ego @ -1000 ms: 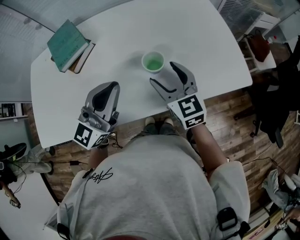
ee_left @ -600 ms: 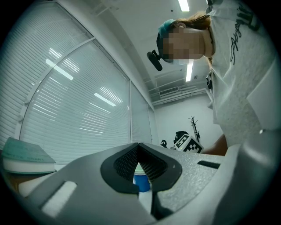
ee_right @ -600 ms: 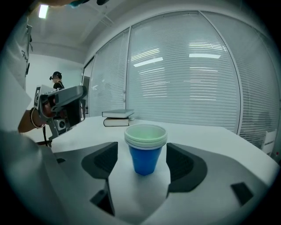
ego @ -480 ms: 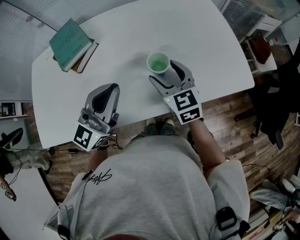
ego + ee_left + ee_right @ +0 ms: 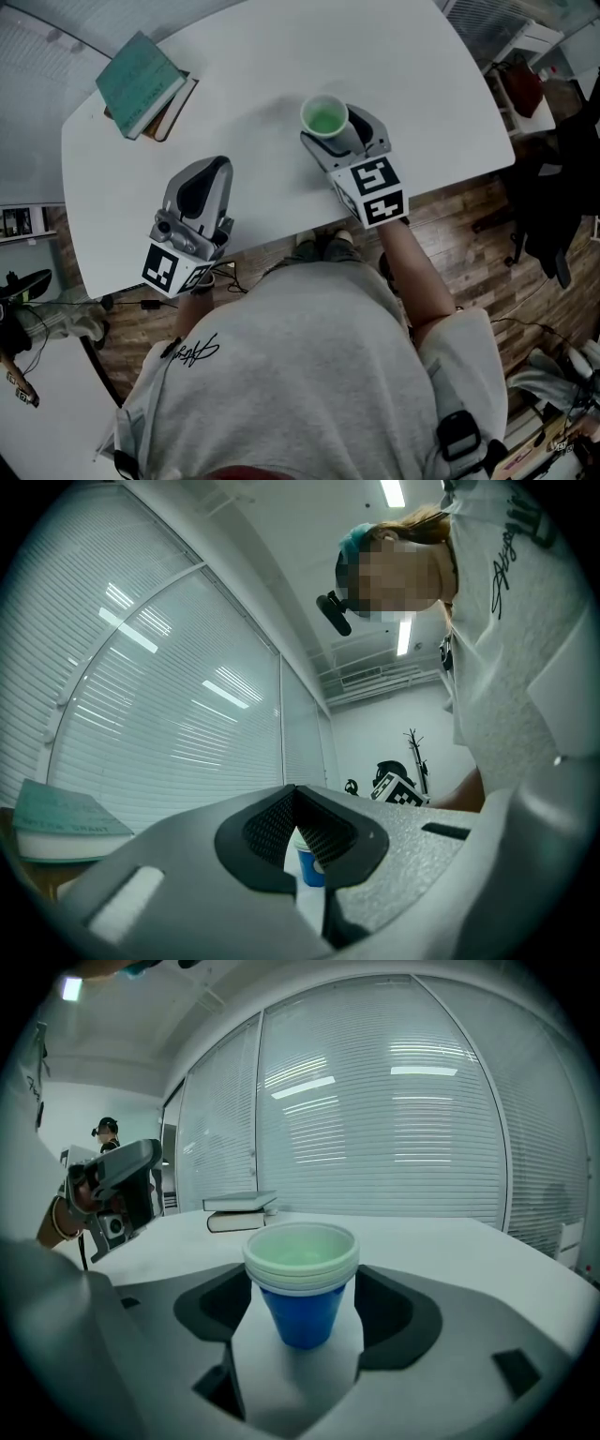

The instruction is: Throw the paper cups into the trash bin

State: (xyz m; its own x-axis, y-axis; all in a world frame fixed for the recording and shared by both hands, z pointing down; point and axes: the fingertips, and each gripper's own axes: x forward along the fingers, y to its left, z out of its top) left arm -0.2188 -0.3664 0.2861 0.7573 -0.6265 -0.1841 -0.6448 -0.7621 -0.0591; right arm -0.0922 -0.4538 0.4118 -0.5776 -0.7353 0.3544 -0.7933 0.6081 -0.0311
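Paper cups (image 5: 324, 117) are nested in one stack, with several white rims showing and a blue outer wall. They stand on the white table (image 5: 244, 66) near its front edge. The long axis is vertical, mouth up, and the stack tapers down to its base.

The right gripper (image 5: 336, 131) is spread wide, one jaw either side of the stack, with the cup body sitting in the gap. Daylight shows at the base on both sides (rim contact with the pads: can't tell).

The left gripper (image 5: 208, 173) sits low over the table, well apart from the cups. Its jaws are pinched to a slit with nothing held.

Two books (image 5: 141, 89) are stacked at the table's far left corner.
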